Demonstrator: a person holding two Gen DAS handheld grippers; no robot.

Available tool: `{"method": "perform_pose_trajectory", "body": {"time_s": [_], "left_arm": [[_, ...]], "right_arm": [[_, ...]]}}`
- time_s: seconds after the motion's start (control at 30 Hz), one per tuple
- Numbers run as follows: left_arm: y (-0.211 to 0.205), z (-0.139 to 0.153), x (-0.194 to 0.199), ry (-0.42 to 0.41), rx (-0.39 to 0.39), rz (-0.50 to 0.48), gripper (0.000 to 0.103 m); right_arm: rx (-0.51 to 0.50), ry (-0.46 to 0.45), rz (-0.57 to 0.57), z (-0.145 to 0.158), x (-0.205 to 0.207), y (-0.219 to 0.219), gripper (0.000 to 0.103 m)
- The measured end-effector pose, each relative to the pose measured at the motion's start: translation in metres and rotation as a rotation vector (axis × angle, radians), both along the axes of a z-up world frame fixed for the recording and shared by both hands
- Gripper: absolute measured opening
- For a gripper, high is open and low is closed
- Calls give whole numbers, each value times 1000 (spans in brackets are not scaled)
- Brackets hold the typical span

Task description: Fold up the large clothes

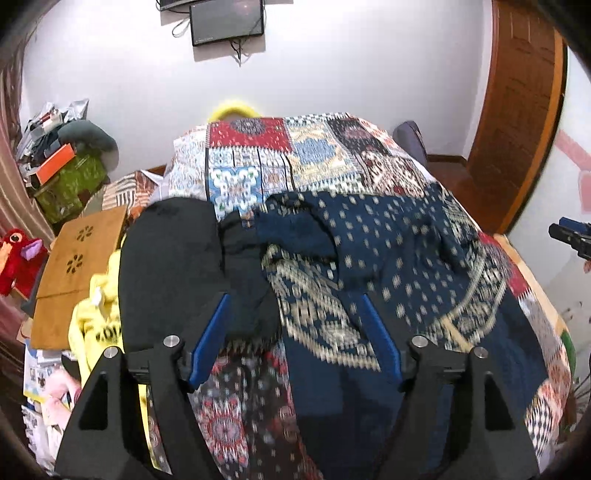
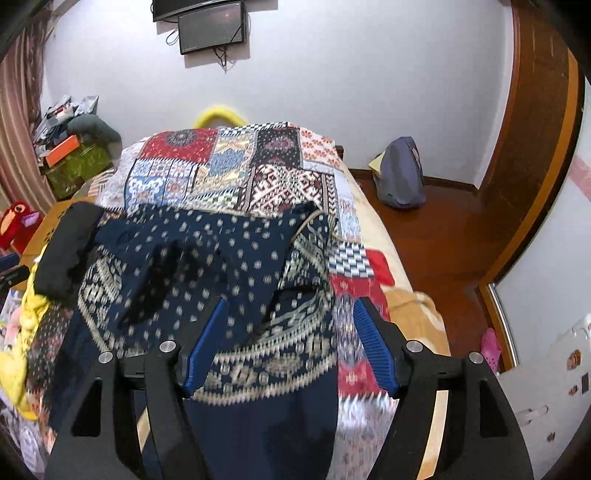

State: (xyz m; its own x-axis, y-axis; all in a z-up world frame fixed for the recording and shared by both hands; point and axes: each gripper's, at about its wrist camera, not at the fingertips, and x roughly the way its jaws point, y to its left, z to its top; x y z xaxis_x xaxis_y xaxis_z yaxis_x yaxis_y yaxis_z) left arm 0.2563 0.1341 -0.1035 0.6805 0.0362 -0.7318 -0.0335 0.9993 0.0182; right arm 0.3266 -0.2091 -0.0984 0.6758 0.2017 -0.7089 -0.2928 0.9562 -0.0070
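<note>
Left gripper (image 1: 295,325) is up over the near part of the bed, jaws spread, nothing pinched between the blue pads (image 1: 208,339). Right gripper (image 2: 290,328) is the same: spread wide, empty, above the cloth, not in it. Both look clear of the fabric, likely so the fold can settle on its own.

Just under them lies the navy patterned garment (image 1: 391,251), the task's piece, spread across the near half of the bed on top of the patchwork bedspread (image 1: 280,155). Top layer looks doubled over the bottom with a cream border band showing, so probably one fold is already laid; edges are blurry, can't judge how neat.

To its left a black garment (image 1: 170,266) sits in a lump touching the navy one, and a yellow garment (image 1: 96,321) hangs at the bed's left edge. Probably a waiting pile, kept to the side so the middle stays free for folding.

Further off: a wooden board (image 1: 77,273), a red plush toy (image 1: 18,258), a blue bag (image 2: 400,177) on the floor, and a screen (image 1: 227,22) on the wall.
</note>
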Motion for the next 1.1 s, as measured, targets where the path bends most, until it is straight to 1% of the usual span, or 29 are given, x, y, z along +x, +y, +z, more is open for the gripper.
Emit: {"method": "perform_pose_trajectory", "body": {"time_s": [0.1,0.23,0.33,0.43,0.53,0.67,0.73,0.87,0.93,1.0,1.1], "left_arm": [[-3,-14,-19,37,-22,-1,72],[-1,-41,-39,106,-65,10,72],[2,-67,-52,172,-134,22,72],[-1,-88,-64,230,-175,18,72],[-3,-105,-72,274,-220,13,72],[-3,-127,-83,340,-322,26,72],[-3,-134,-87,347,-355,30,72],[-6,-142,-94,339,-426,3,72],[-8,-145,-97,334,-458,-2,69],[-13,-142,-101,314,-444,-24,58],[-24,-137,-104,294,-408,-61,52]], "right_arm": [[-15,19,2,-10,-17,-3,67],[-54,70,6,-31,-35,-5,67],[-77,111,7,-49,-46,-7,67],[-83,162,-4,-66,-55,-13,67],[-73,218,-18,-84,-62,-20,67],[-43,289,-38,-105,-68,-32,67],[-15,327,-56,-115,-71,-39,67],[46,392,-85,-130,-74,-50,67],[86,426,-97,-140,-76,-56,67],[132,457,-70,-146,-77,-58,69],[151,423,-36,-148,-80,-59,70]]}}
